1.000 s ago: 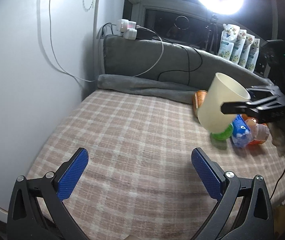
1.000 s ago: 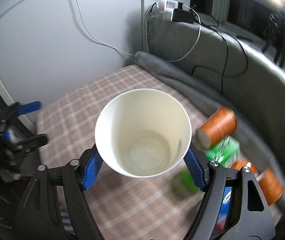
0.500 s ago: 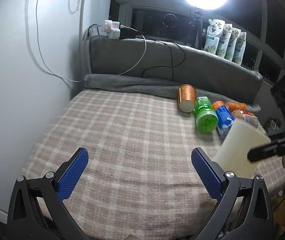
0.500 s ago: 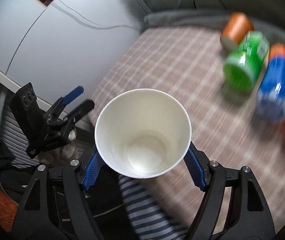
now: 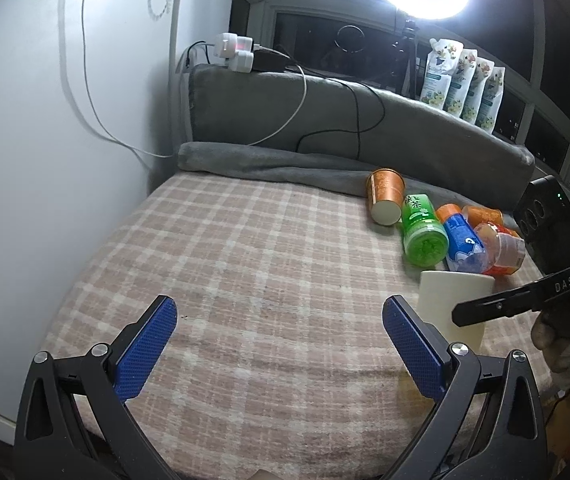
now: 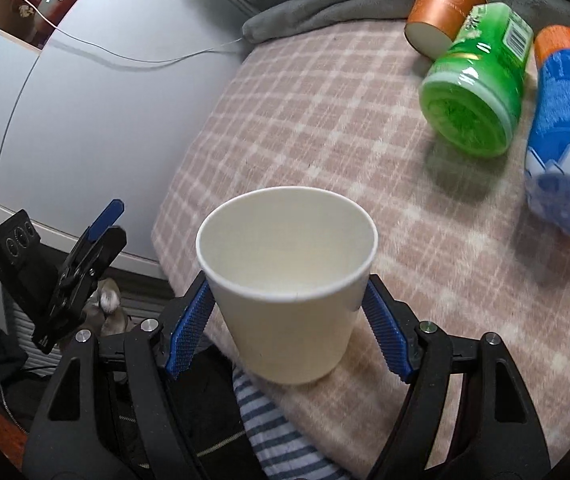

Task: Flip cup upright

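Note:
A cream paper cup [image 6: 287,300] stands upright, mouth up, on the checked blanket near the front edge. My right gripper [image 6: 287,316] straddles it; the blue pads sit at or just off its sides. In the left wrist view the cup [image 5: 451,302] stands at the right, with the right gripper's black finger [image 5: 525,300] across it. My left gripper [image 5: 281,340] is open and empty above the blanket's near side, left of the cup.
An orange cup [image 5: 385,196], a green bottle [image 5: 423,236], a blue bottle [image 5: 463,244] and orange bottles [image 5: 501,246] lie on the checked blanket [image 5: 245,264] behind the cup. A grey cushion [image 5: 325,120] with cables and a white wall [image 5: 45,140] border it.
The right gripper has brought the cup down from mid-air and turned it mouth-up onto the blanket near the front edge. The left gripper has stayed open and nearly still.

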`<action>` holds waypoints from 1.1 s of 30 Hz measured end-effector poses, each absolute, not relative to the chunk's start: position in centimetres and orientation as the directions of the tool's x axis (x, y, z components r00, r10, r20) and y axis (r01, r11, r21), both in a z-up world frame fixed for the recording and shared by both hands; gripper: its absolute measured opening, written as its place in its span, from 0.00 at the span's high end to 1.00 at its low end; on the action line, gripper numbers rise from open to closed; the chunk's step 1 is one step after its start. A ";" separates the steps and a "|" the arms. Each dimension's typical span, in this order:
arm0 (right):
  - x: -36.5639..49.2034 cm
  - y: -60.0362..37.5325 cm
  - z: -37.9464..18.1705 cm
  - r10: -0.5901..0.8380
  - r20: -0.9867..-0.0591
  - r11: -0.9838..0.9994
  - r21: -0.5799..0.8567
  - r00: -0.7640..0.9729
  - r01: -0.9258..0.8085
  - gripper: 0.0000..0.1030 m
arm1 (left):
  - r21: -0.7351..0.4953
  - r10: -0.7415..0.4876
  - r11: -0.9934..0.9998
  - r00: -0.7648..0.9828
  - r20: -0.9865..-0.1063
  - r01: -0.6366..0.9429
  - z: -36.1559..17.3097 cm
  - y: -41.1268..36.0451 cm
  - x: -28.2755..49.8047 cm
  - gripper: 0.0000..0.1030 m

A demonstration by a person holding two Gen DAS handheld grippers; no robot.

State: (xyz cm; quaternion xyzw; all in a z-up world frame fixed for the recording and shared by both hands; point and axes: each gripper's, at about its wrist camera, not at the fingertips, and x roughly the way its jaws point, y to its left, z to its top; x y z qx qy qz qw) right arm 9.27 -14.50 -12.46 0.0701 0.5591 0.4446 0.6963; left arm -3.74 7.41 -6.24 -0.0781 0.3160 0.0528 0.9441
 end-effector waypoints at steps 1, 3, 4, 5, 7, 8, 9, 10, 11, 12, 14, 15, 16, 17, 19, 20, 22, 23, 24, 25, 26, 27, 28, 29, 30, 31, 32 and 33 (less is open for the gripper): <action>9.3 -14.3 -12.4 0.694 -0.720 0.599 0.585 -0.009 -0.547 0.25 | -0.115 0.049 0.982 0.794 -0.606 -0.149 -6.3 7.4 -3.7 0.01; 9.3 -13.9 -12.3 0.689 -0.725 0.609 0.568 0.015 -0.555 0.25 | -0.115 0.047 0.982 0.792 -0.609 -0.147 -6.4 7.4 -3.6 0.01; 9.4 -13.8 -12.2 0.687 -0.726 0.614 0.562 0.025 -0.554 0.25 | -0.117 0.044 0.983 0.791 -0.611 -0.145 -6.5 7.3 -3.5 0.01; 9.4 -13.8 -12.1 0.685 -0.728 0.620 0.554 0.037 -0.556 0.25 | -0.119 0.041 0.983 0.789 -0.613 -0.143 -6.5 7.3 -3.5 0.01; 9.4 -13.5 -12.1 0.677 -0.733 0.633 0.538 0.062 -0.557 0.25 | -0.126 0.031 0.983 0.788 -0.615 -0.137 -6.6 7.3 -3.4 0.01; 9.4 -13.5 -12.0 0.673 -0.736 0.640 0.528 0.075 -0.559 0.25 | -0.128 0.028 0.983 0.788 -0.616 -0.135 -6.5 7.3 -3.4 0.01; 9.3 -13.5 -11.9 0.669 -0.738 0.644 0.517 0.086 -0.564 0.25 | -0.131 0.023 0.983 0.787 -0.616 -0.131 -6.5 7.3 -3.3 0.01; 9.2 -13.4 -11.8 0.666 -0.740 0.646 0.509 0.094 -0.568 0.25 | -0.135 0.016 0.983 0.787 -0.617 -0.126 -6.5 7.2 -3.2 0.01; 9.1 -13.3 -11.7 0.662 -0.742 0.650 0.499 0.104 -0.573 0.25 | -0.140 0.007 0.983 0.785 -0.619 -0.120 -6.5 7.1 -3.1 0.01; 9.1 -13.3 -11.6 0.657 -0.744 0.655 0.487 0.118 -0.578 0.25 | -0.150 -0.008 0.983 0.783 -0.622 -0.110 -6.5 7.0 -3.0 0.01; 9.0 -13.6 -11.3 0.656 -0.742 0.661 0.473 0.141 -0.582 0.25 | -0.168 -0.032 0.981 0.778 -0.628 -0.095 -6.5 6.8 -2.6 0.01; 9.0 -13.9 -11.1 0.659 -0.738 0.661 0.473 0.149 -0.583 0.24 | -0.179 -0.046 0.980 0.775 -0.630 -0.088 -6.5 6.7 -2.4 0.01; 9.0 -14.3 -10.9 0.664 -0.731 0.661 0.475 0.156 -0.581 0.21 | -0.191 -0.060 0.978 0.772 -0.633 -0.081 -6.5 6.7 -2.2 0.01; 9.0 -14.6 -10.7 0.667 -0.726 0.662 0.475 0.167 -0.579 0.21 | -0.203 -0.074 0.976 0.769 -0.635 -0.074 -6.5 6.6 -2.1 0.01; 8.9 -15.2 -10.2 0.668 -0.719 0.666 0.464 0.191 -0.583 0.21 | -0.229 -0.103 0.972 0.760 -0.641 -0.060 -6.5 6.4 -1.7 0.01; 8.7 -15.5 -9.9 0.666 -0.717 0.671 0.454 0.207 -0.586 0.20 | -0.238 -0.114 0.970 0.756 -0.644 -0.056 -6.6 6.4 -1.4 0.01; 8.2 -16.3 -9.3 0.652 -0.715 0.688 0.416 0.254 -0.594 0.20 | -0.260 -0.145 0.965 0.747 -0.649 -0.038 -6.5 6.2 -0.9 0.01; 7.7 -16.7 -9.0 0.643 -0.713 0.698 0.394 0.281 -0.598 0.19 | -0.278 -0.166 0.960 0.741 -0.651 -0.029 -6.5 6.2 -0.6 0.01; 7.2 -17.0 -8.7 0.635 -0.709 0.708 0.376 0.306 -0.598 0.17 | -0.295 -0.184 0.955 0.734 -0.653 -0.022 -6.5 6.3 -0.2 0.01; 6.8 -17.4 -8.5 0.628 -0.704 0.718 0.360 0.331 -0.596 0.14 | -0.321 -0.212 0.947 0.724 -0.656 -0.013 -6.6 6.3 0.3 0.01; 6.3 -17.7 -8.3 0.620 -0.700 0.728 0.342 0.356 -0.594 0.13 | -0.344 -0.236 0.939 0.713 -0.660 -0.007 -6.7 6.4 0.7 0.01; 5.8 -18.1 -8.2 0.607 -0.696 0.741 0.322 0.384 -0.589 0.13 | -0.366 -0.262 0.930 0.701 -0.663 0.001 -6.8 6.4 1.3 0.01; 5.4 -18.5 -8.1 0.597 -0.692 0.753 0.308 0.406 -0.581 0.13 | -0.392 -0.291 0.920 0.686 -0.667 0.009 -7.0 6.4 1.9 0.01; 5.1 -19.1 -7.9 0.589 -0.688 0.763 0.299 0.424 -0.574 0.13 | -0.416 -0.315 0.909 0.671 -0.671 0.011 -7.2 6.4 2.5 0.01; 4.7 -19.8 -7.8 0.582 -0.683 0.772 0.294 0.441 -0.564 0.13 | -0.441 -0.340 0.897 0.656 -0.674 0.013 -7.4 6.4 3.0 0.02; 4.4 -20.5 -7.7 0.578 -0.678 0.779 0.293 0.455 -0.554 0.13 | -0.466 -0.368 0.884 0.640 -0.675 0.017 -7.6 6.4 3.5 0.02; 4.1 -21.0 -7.6 0.573 -0.674 0.787 0.292 0.467 -0.544 0.13 | -0.494 -0.398 0.869 0.622 -0.674 0.020 -7.8 6.4 3.9 0.02; 3.7 -21.6 -7.6 0.564 -0.669 0.797 0.288 0.484 -0.530 0.13 | -0.524 -0.430 0.852 0.602 -0.673 0.023 -8.1 6.4 4.5 0.02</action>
